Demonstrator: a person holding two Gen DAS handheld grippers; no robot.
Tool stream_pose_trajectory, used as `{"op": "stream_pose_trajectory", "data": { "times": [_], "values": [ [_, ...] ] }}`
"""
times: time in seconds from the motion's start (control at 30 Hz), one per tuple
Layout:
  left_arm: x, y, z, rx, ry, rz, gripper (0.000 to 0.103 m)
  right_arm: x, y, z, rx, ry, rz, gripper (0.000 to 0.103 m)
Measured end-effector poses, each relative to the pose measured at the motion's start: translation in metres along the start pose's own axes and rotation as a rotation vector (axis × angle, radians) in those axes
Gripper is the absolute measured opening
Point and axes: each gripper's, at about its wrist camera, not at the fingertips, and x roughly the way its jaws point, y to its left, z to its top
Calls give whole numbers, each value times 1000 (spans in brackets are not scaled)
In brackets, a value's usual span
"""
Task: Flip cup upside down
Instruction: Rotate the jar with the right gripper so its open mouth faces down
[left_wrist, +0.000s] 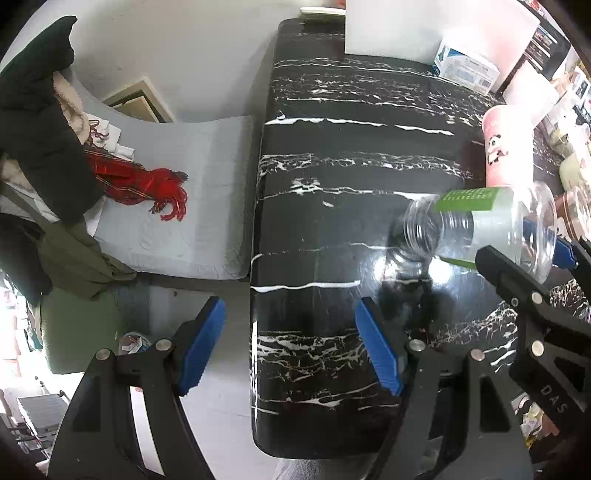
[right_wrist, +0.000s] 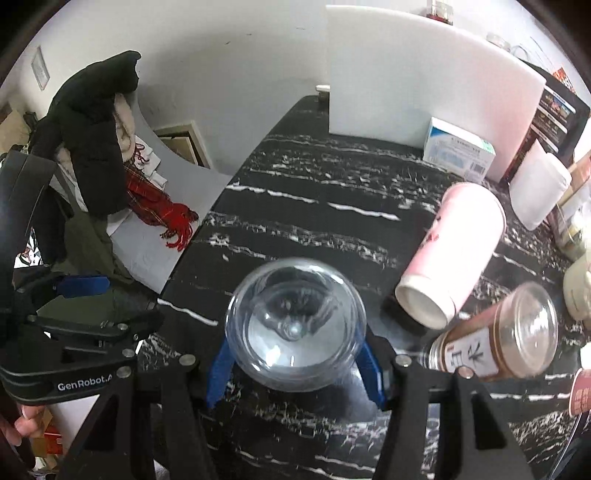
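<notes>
A clear plastic cup (left_wrist: 487, 229) with a green label is held in the air above the black marble table (left_wrist: 332, 147), tipped on its side with its narrow threaded mouth pointing left and down. My right gripper (right_wrist: 295, 354) is shut on it; in the right wrist view I look at the cup's round base (right_wrist: 295, 321) between the blue pads (right_wrist: 219, 365). The right gripper also shows in the left wrist view (left_wrist: 532, 266) at the right. My left gripper (left_wrist: 291, 343) is open and empty, low over the table's near left edge.
A pink cup (right_wrist: 454, 254) and a brown-labelled clear cup (right_wrist: 495, 332) stand to the right of the held cup. A white box (right_wrist: 458, 153), a white board (right_wrist: 424, 81) and a white roll (right_wrist: 539, 184) are at the back. A bed with clothes and a red scarf (left_wrist: 140, 184) lies left of the table.
</notes>
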Motion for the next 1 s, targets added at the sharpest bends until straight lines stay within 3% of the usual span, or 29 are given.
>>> {"op": "stream_pose_trajectory", "data": {
  "times": [0.7,1.0],
  "values": [
    [13,6,23,-29,-7,6,72,14,0,32,-69,-185,-53,59],
    [22,-3,36,-26,-9,14,72,33,-6,33,-77,-212,-72,59]
  ]
}}
